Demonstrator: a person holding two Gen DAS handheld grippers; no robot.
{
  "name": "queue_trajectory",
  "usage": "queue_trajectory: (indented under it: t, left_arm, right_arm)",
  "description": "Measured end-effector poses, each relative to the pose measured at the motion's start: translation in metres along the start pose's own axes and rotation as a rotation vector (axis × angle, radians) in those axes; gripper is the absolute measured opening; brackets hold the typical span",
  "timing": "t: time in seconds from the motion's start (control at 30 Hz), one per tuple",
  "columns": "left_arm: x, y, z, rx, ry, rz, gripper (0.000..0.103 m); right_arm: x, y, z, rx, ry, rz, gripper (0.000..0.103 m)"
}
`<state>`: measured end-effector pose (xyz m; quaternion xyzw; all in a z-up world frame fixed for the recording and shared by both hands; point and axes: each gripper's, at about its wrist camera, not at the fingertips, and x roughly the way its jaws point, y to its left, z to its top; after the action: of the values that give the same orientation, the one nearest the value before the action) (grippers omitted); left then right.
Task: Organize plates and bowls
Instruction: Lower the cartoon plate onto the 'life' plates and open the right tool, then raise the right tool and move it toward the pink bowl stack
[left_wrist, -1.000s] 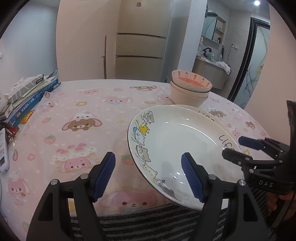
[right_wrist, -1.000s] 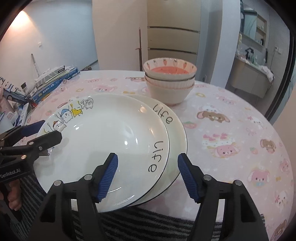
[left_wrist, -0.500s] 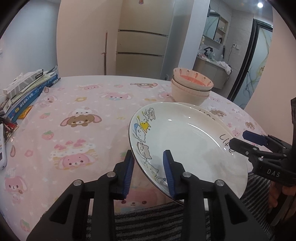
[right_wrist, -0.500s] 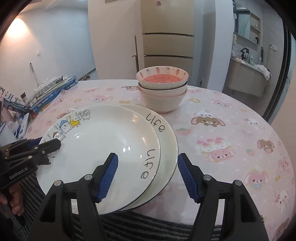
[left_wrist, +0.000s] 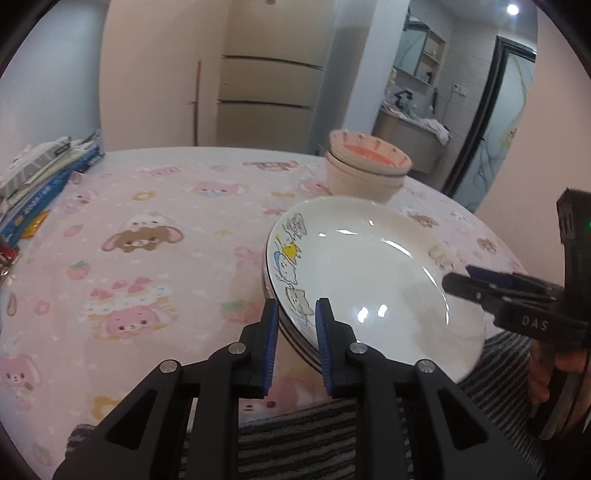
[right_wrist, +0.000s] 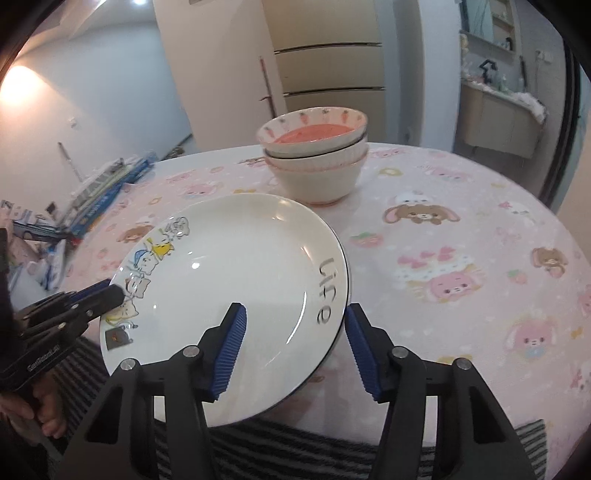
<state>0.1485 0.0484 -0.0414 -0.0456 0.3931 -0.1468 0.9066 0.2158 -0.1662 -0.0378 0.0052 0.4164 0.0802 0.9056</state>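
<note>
Looking along the left gripper: its jaws, just closed, pinch the near-left rim of the plate stack on the table. From the right wrist, the right gripper straddles the opposite rim, jaws narrowing, pads not yet touching

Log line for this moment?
left tool: shut on plate stack rim | right tool: jaws just closing, straddling opposite rim | bowl stack: behind

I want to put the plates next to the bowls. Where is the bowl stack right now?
The bowl stack stands on the pink tablecloth just beyond the far rim of the plates, toward the fridge; in the left wrist view it sits right of centre.
</note>
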Motion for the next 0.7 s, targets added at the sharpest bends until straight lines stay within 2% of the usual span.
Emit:
queue_trajectory:
  t: [0.1, 0.17, 0.3, 0.37, 0.4, 0.43, 0.53, 0.57, 0.63, 0.67, 0.7]
  left_arm:
    - [0.0, -0.006, -0.001, 0.023, -0.008, 0.03, 0.013]
    - [0.0, -0.005, -0.001, 0.009, -0.007, 0.022, 0.013]
    - [0.001, -0.002, 0.0, -0.011, -0.01, 0.031, 0.013]
    - [-0.003, -0.006, -0.001, 0.011, -0.032, 0.052, 0.018]
    - [-0.007, -0.01, -0.002, 0.025, -0.055, 0.073, 0.027]
    - [-0.014, -0.015, -0.003, 0.045, -0.092, 0.102, 0.04]
    - [-0.036, -0.027, -0.007, 0.1, -0.211, 0.121, 0.063]
    - [-0.041, -0.029, -0.008, 0.108, -0.239, 0.124, 0.067]
    - [-0.056, -0.03, -0.013, 0.118, -0.314, 0.107, 0.08]
    - [-0.063, -0.029, -0.014, 0.118, -0.348, 0.098, 0.083]
    - [-0.071, -0.029, -0.016, 0.116, -0.391, 0.098, 0.092]
  right_arm:
    - [0.0, 0.0, 0.0, -0.017, -0.005, -0.044, 0.039]
    - [0.0, -0.002, 0.0, -0.021, -0.008, -0.061, 0.033]
    - [0.002, -0.002, 0.001, -0.029, -0.009, -0.079, 0.031]
    - [0.0, -0.002, 0.001, -0.026, -0.024, -0.1, 0.031]
    - [-0.004, -0.002, 0.001, -0.023, -0.047, -0.106, 0.032]
    - [-0.008, 0.0, 0.001, -0.026, -0.071, -0.115, 0.032]
    - [-0.021, 0.004, 0.003, -0.046, -0.162, -0.158, 0.032]
    - [-0.026, 0.004, 0.003, -0.048, -0.191, -0.162, 0.032]
    - [-0.033, 0.002, 0.005, -0.035, -0.232, -0.159, 0.05]
    - [-0.038, 0.0, 0.006, -0.018, -0.263, -0.157, 0.071]
    - [-0.043, -0.002, 0.006, -0.003, -0.295, -0.158, 0.081]
